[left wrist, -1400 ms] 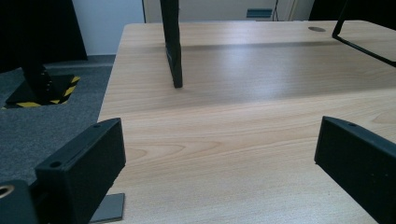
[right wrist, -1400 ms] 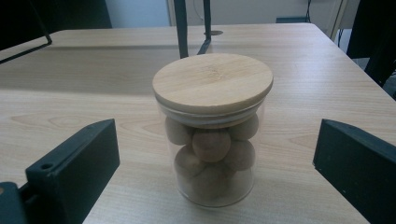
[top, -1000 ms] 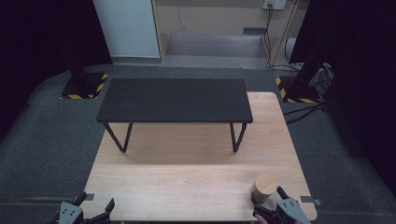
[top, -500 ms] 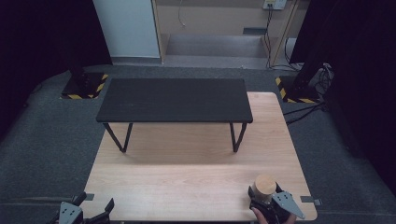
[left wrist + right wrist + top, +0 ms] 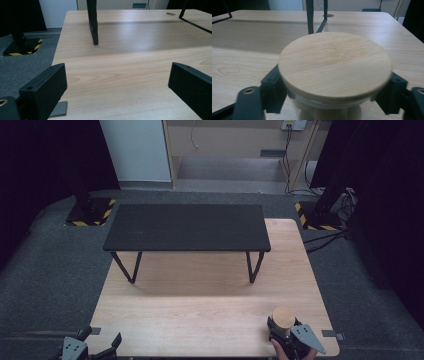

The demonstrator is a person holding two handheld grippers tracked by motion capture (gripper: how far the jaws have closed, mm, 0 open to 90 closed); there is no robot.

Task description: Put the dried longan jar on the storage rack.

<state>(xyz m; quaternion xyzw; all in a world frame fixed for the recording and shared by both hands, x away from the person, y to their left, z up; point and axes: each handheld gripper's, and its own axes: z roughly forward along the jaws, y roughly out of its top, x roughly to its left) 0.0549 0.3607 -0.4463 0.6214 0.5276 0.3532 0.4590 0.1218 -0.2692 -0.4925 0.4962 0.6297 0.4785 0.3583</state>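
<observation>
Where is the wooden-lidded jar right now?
In the high view, the jar sits at the wooden table's near right corner, between the right claw's jaws.

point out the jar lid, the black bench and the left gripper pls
jar lid (image 5: 334, 63): right gripper view, middle of its wooden top.
black bench (image 5: 186, 226): high view, middle of its dark top.
left gripper (image 5: 117, 87): left gripper view, midway between its open jaws.

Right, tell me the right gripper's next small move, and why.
Probably close the right gripper on the jar just below its wooden lid. Its jaws stand on either side of the jar on the wooden table, seemingly not yet clamped, so a firm grip should come before any lift.
</observation>
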